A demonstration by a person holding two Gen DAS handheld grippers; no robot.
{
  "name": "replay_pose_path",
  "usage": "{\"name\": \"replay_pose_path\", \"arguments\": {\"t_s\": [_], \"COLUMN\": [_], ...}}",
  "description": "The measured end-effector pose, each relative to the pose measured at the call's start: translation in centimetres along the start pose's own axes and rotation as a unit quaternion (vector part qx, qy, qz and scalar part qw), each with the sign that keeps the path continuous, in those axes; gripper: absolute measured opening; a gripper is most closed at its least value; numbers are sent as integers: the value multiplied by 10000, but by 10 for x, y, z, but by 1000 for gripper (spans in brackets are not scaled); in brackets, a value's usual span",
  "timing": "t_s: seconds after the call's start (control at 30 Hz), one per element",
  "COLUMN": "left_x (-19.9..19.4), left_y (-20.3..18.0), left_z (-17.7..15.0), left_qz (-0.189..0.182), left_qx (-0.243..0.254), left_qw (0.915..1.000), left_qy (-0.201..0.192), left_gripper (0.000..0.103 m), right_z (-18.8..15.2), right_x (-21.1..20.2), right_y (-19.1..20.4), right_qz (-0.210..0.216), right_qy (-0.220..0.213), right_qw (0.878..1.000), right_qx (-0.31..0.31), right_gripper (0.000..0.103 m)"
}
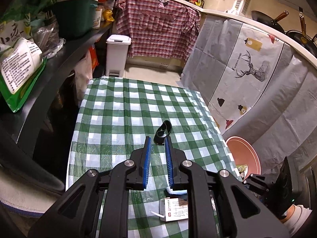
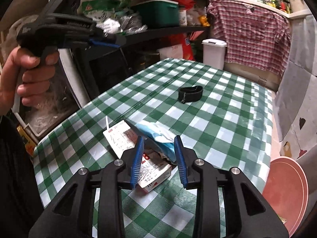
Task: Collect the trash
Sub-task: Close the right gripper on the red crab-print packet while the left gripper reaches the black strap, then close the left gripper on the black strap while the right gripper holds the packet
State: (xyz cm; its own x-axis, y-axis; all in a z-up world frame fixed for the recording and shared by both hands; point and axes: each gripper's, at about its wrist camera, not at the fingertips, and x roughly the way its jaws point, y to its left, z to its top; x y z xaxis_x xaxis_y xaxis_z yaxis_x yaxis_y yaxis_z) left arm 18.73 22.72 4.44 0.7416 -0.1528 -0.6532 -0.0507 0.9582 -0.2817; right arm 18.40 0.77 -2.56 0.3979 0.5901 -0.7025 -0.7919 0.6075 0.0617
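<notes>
On the green checked tablecloth (image 2: 218, 119) lie a white milk carton with a straw (image 2: 120, 136), a crumpled blue wrapper (image 2: 158, 136), a red-and-white carton (image 2: 154, 172) and a black strap loop (image 2: 190, 93). My right gripper (image 2: 158, 144) is open, low over the wrapper and the red-and-white carton, empty. My left gripper (image 1: 158, 140) is open and empty above the table, its tips just short of the strap loop (image 1: 162, 131). The milk carton (image 1: 174, 209) and a bit of the blue wrapper (image 1: 176, 192) show under its frame. The left gripper also shows, hand-held, in the right wrist view (image 2: 107, 41).
A pink basin (image 2: 285, 194) stands on the floor right of the table, with a wrapper in it (image 1: 242, 169). A white pedal bin (image 1: 117, 54) stands beyond the far table edge. Dark shelves with bags and a green box (image 1: 77, 15) run along the left.
</notes>
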Motion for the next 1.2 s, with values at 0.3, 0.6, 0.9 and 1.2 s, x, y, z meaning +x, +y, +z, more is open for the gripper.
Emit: {"name": "replay_pose_path", "arguments": {"t_s": [0.3,0.6,0.9,1.2], "left_x": [15,38,59,97], "left_y": [7,14,-4,-14], "left_z": [7,9,4,4], "left_qz": [-23,57,-17,-3], "left_qx": [2,-56,245,428], "left_qw": [10000,9999,9992,9973], "left_qy": [-31,121,319,596], "left_gripper": [15,15,15,15], "right_z": [0,2,6,7], "right_x": [16,5,-24,-48], "right_y": [6,1,-28,-67], "right_qz": [-27,114,62,-452], "right_qy": [189,-5,-464,-913], "right_qw": [9994,9994,9987,9907], "right_qx": [-287,-313,221,904], "right_gripper": [28,6,3,2]}}
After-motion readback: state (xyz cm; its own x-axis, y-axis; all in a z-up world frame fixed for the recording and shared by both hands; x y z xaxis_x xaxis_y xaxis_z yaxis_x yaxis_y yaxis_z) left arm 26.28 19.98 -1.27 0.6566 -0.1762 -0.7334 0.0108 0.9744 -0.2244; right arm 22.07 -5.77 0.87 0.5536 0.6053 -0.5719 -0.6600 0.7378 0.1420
